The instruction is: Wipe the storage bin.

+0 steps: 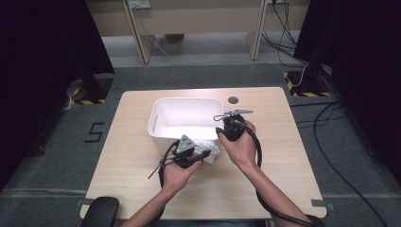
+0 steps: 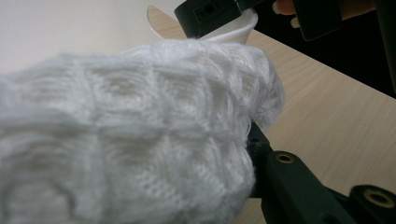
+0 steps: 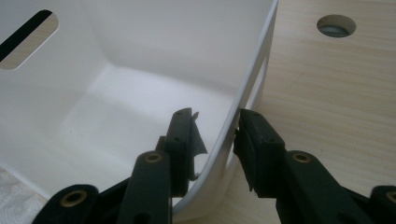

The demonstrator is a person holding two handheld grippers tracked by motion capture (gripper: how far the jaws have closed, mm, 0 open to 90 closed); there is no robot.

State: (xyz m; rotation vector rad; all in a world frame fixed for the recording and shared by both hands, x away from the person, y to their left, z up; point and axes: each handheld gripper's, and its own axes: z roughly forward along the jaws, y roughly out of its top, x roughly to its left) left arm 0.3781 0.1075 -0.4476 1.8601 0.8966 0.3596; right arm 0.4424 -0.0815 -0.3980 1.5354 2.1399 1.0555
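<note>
At the near edge of the white tub (image 1: 163, 109), the left gripper (image 1: 204, 154) has its jaws clamped tight on a white knitted cloth (image 1: 210, 151), which bunches up thick right in front of its own camera (image 2: 140, 135). That firm pinch keeps the soft bundle from slipping. Over on the tub's right corner, the right gripper (image 3: 215, 128) straddles the thin wall (image 3: 243, 102), one jaw inside, one outside, partly open and just about touching it — looks like it's there to steady the tub on the wooden table (image 1: 127, 156) so the cloth can go in.
</note>
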